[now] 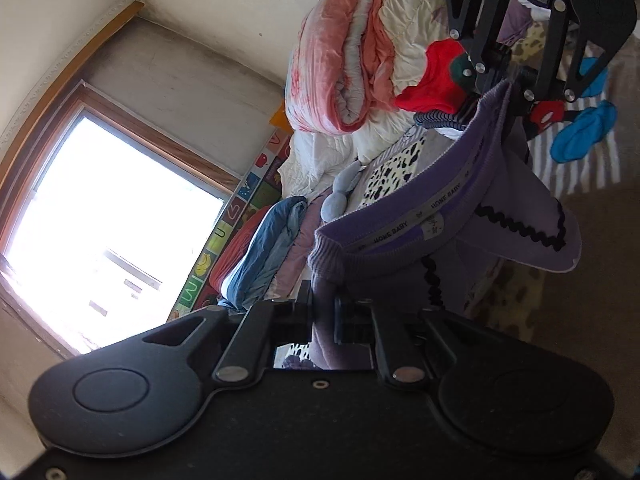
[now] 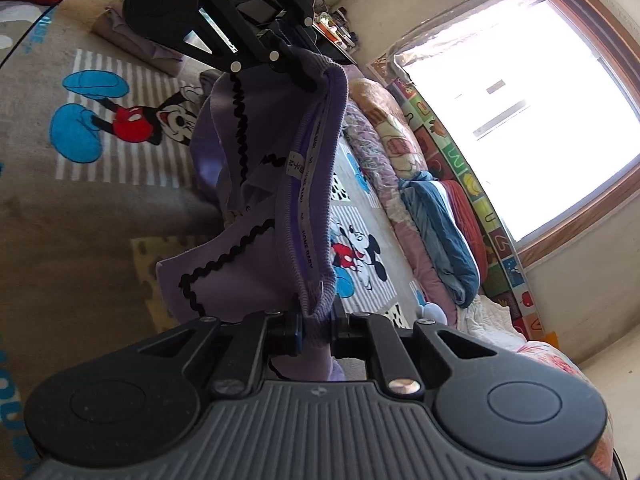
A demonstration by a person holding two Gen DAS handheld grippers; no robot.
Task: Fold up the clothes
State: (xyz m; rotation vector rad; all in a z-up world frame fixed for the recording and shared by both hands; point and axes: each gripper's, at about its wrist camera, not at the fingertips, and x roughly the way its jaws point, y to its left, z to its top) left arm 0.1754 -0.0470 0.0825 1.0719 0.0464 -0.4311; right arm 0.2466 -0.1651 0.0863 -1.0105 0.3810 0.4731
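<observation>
Left wrist view, left to right: a bright window (image 1: 104, 240) is filling the left side, with an alphabet play mat (image 1: 240, 216) standing on edge below it. Folded quilts, one blue (image 1: 268, 252) and one pink-and-white (image 1: 344, 52), are lying stacked along the bed's edge. At centre, the left claw (image 1: 324, 312) is clamping one end of the ribbed waistband of a purple garment (image 1: 420, 216), its jaws pressed together on the fabric. The waistband, carrying a printed tape and a small label, is running up and to the right to the right claw (image 1: 504, 80), which is gripping the other end. A flap edged in black zigzag trim (image 1: 532, 224) is hanging to the right.

Right wrist view, left to right: a grey Mickey Mouse bedspread (image 2: 100, 200) is spreading under the work, with a folded purple item (image 2: 132, 40) lying on it at upper left. The left claw (image 2: 276, 52) is holding the far end of the waistband at top centre. The purple garment (image 2: 256, 200) is hanging in the air between the two claws, above the bedspread, not resting on it. The right claw (image 2: 316, 324) is closing on the near end, jaws tight on the ribbing. Further right, the blue quilt (image 2: 444, 232), play mat (image 2: 472, 184) and window (image 2: 520, 120) are lining the wall.
</observation>
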